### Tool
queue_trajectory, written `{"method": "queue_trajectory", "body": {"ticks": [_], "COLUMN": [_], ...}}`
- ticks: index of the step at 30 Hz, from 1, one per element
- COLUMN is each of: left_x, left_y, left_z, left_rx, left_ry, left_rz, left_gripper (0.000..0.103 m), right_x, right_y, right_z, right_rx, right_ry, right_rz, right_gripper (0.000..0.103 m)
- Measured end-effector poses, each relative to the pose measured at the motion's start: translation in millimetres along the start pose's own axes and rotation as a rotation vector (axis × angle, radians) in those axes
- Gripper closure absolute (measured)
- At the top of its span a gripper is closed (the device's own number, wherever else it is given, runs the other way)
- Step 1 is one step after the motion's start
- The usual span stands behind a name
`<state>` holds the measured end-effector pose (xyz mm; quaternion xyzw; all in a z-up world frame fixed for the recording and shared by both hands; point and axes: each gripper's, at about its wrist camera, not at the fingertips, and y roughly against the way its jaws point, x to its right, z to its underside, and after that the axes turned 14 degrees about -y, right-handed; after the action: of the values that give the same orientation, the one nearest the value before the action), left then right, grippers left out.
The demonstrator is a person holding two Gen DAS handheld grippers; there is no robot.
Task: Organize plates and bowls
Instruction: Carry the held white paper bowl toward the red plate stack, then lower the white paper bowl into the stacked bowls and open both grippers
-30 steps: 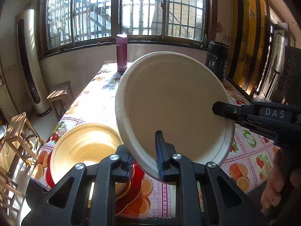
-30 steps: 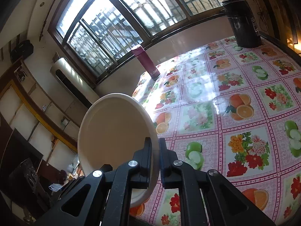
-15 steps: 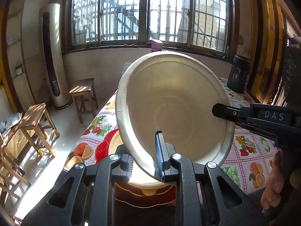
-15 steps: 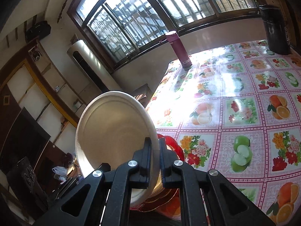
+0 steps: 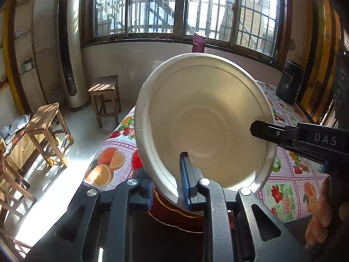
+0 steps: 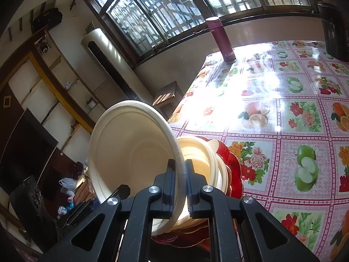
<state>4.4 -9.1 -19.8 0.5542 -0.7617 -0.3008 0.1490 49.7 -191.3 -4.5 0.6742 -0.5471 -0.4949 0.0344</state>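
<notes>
My left gripper (image 5: 168,181) was clamped on the near rim of the white bowl (image 5: 202,122), my right gripper (image 6: 180,182) pinched its opposite rim. I judged the bowl should level out and centre over the stack (image 6: 200,159) on the red plate (image 6: 232,163) before release. The bowl hung tilted above the stack, mouth toward me; round, no long axis.

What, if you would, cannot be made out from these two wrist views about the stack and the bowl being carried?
- Left wrist view: the white bowl and left gripper hide nearly all of the stack; only a bit of the red plate shows.
- Right wrist view: the bowl and right gripper cover the stack's near side, so the number of cream dishes is unclear.
- Bowl's underside: seen in neither view.
</notes>
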Motion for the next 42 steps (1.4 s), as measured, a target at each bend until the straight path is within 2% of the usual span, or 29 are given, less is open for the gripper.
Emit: {"method": "queue_trajectory", "body": {"ticks": [13,21,42], "left_x": [-2,4,10], "left_y": [-6,-14,-25], "left_z": [-8,-11,-14], "left_rx": [-0.090,-0.121,-0.141], "left_ry": [-0.008,-0.012,-0.043], "left_rz": [0.124,0.123,0.093], "left_gripper": [0.083,0.083,0.083], "right_x": [4,20,27], "right_y": [3,-11,-23], "right_z": [-6,-7,-13], "right_rx": [-0.065,-0.108,-0.120], "right_ry": [-0.032,-0.070,-0.086], "right_rz": [0.025,0.029,0.025], "right_gripper": [0.094,0.091,0.091]}}
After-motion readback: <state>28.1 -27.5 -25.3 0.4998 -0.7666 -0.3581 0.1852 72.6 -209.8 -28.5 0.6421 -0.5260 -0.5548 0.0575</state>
